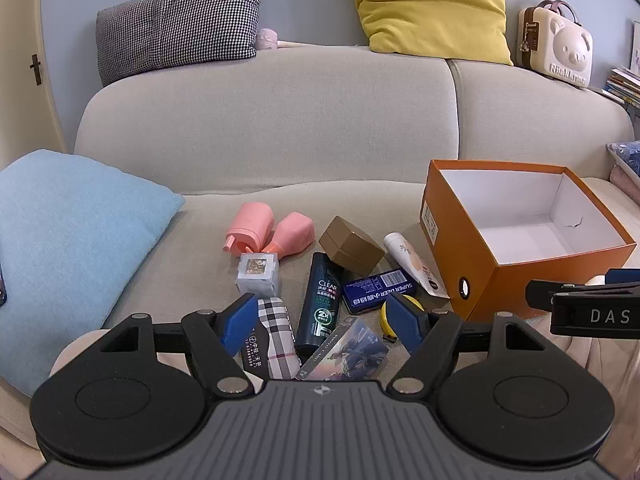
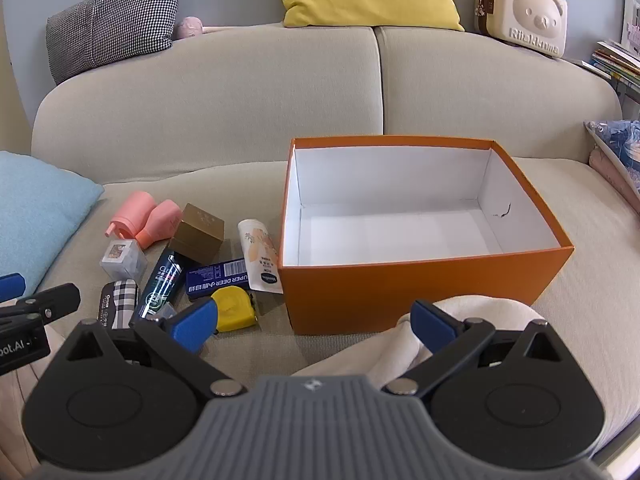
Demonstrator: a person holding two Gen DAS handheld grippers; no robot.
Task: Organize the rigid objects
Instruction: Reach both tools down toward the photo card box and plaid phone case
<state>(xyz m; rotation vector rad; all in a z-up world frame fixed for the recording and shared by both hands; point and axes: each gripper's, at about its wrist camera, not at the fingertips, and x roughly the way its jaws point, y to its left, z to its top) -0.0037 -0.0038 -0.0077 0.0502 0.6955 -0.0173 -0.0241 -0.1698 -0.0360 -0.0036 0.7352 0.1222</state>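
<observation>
An open, empty orange box (image 2: 420, 292) stands on the sofa seat; it also shows in the left wrist view (image 1: 516, 280). Left of it lies a pile: two pink bottles (image 1: 272, 230), a brown box (image 1: 352, 246), a clear cube (image 1: 258, 274), a dark shampoo bottle (image 1: 320, 304), a blue tin (image 1: 378, 290), a white tube (image 1: 414, 262), a plaid case (image 1: 274, 336), a yellow tape measure (image 2: 234, 306) and a flat card pack (image 1: 348, 350). My left gripper (image 1: 326, 320) is open and empty just above the pile. My right gripper (image 2: 316, 322) is open and empty before the orange box.
A light blue cushion (image 1: 68, 240) lies at the left. A cream cloth (image 2: 452, 320) sits under my right gripper. A checked pillow (image 1: 176, 24), a yellow pillow (image 1: 432, 4) and a bear case (image 1: 556, 46) rest on the sofa back. Books (image 2: 618, 60) stand at the right.
</observation>
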